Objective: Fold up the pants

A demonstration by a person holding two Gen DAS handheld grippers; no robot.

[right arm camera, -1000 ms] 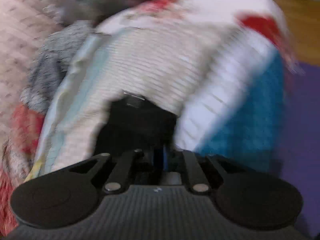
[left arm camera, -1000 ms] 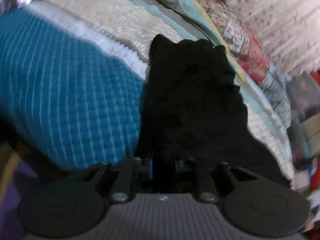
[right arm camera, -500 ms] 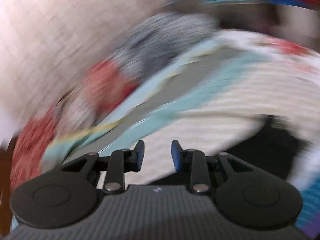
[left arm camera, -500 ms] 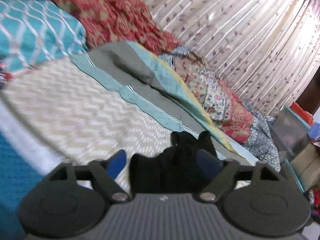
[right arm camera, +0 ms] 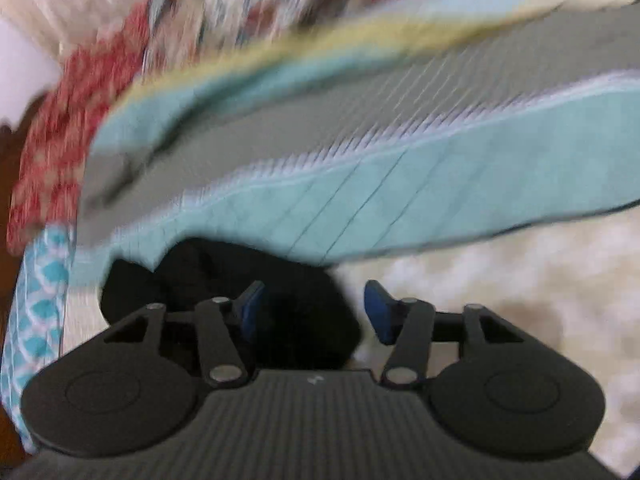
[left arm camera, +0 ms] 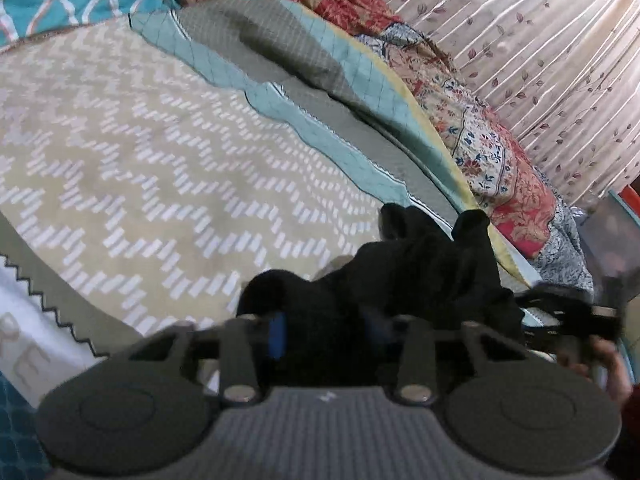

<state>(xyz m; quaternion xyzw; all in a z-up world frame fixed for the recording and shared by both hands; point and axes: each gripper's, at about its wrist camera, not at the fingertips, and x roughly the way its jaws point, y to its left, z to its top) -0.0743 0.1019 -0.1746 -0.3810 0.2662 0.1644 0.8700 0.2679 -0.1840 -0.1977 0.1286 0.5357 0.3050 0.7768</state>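
one black pants [left arm camera: 420, 280], two grippers: left gripper [left arm camera: 324, 332] closing, right gripper [right arm camera: 312, 312].

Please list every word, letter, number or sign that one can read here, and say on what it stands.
"RE": grey letters, turned sideways, on the bedspread's white band; the rest is cut off.
Small white mark on the body of the left claw, whose jaws are closing on the black pants: too small to read.
A similar mark on the right claw: too blurred to read.
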